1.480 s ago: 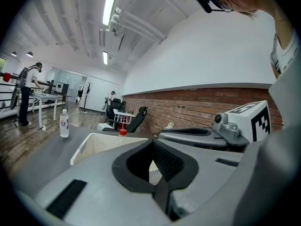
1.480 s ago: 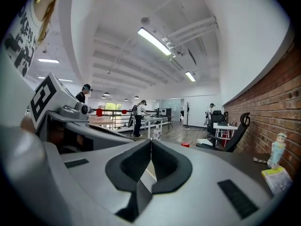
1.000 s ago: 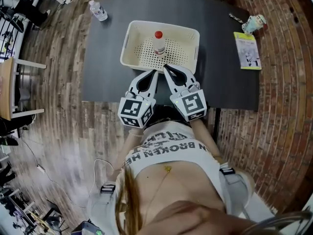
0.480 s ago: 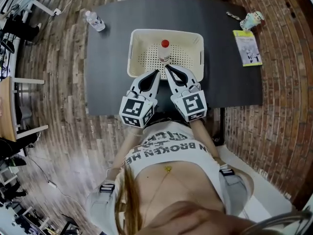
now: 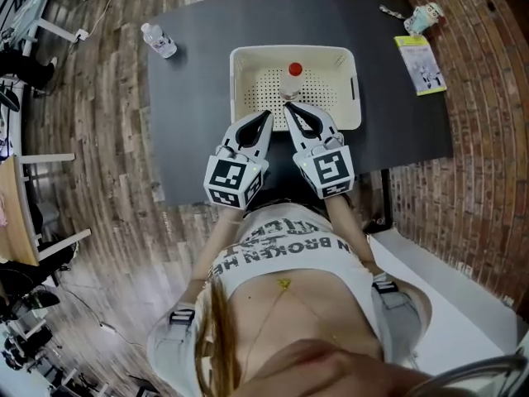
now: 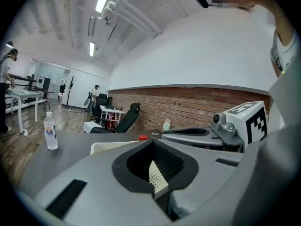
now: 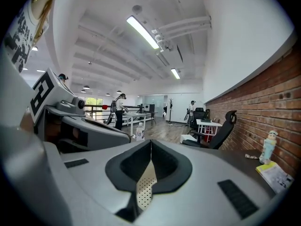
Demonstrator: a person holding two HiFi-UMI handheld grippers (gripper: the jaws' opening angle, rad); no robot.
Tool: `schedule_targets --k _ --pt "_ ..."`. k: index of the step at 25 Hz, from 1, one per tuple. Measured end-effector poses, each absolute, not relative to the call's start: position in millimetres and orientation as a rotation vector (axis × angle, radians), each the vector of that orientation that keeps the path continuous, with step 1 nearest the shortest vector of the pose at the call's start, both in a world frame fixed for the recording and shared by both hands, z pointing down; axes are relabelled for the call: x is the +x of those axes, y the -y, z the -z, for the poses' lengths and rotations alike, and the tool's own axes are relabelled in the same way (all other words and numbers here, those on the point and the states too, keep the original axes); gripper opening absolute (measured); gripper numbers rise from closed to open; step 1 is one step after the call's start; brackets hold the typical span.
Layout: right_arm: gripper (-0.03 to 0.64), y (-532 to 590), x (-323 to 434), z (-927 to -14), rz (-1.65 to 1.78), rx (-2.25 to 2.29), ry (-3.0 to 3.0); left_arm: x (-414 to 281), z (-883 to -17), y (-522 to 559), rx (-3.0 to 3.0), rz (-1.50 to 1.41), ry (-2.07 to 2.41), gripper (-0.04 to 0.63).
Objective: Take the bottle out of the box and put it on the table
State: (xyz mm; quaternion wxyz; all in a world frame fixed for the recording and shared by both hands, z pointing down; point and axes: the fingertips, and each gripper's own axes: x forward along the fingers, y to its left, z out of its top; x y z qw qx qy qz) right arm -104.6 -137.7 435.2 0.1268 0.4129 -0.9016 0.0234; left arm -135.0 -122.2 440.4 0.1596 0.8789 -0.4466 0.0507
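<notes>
A white perforated box [image 5: 347, 89] stands on the dark table [image 5: 190, 122]. In it a clear bottle with a red cap [image 5: 293, 79] stands upright. Both grippers reach side by side over the box's near rim. My left gripper [image 5: 266, 116] is shut and empty, just left of the bottle. My right gripper [image 5: 288, 106] is shut too, its tips close to the bottle's base. The left gripper view shows the red cap [image 6: 143, 137] beyond the shut left gripper [image 6: 152, 141] and the box rim [image 6: 110, 146]. In the right gripper view the right gripper [image 7: 150, 141] is shut over the box's dotted floor [image 7: 143, 187].
A second clear bottle [image 5: 157, 40] stands at the table's far left corner. A yellow booklet [image 5: 423, 63] and a small cup [image 5: 426, 15] lie at the far right. An office chair [image 6: 126, 119] stands behind the table. The person stands against the table's near edge.
Both grippers have moved forward, from before the box's near rim to over it, closer to the bottle. Both stayed shut and empty.
</notes>
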Motion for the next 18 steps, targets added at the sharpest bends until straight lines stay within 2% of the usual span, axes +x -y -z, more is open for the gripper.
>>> schedule_targets --k 18 --pt "0.009 155.5 -86.9 -431.6 -0.067 1.094 2.657 -111.6 -443.2 142.6 2.454 -0.136 1.330 0.005"
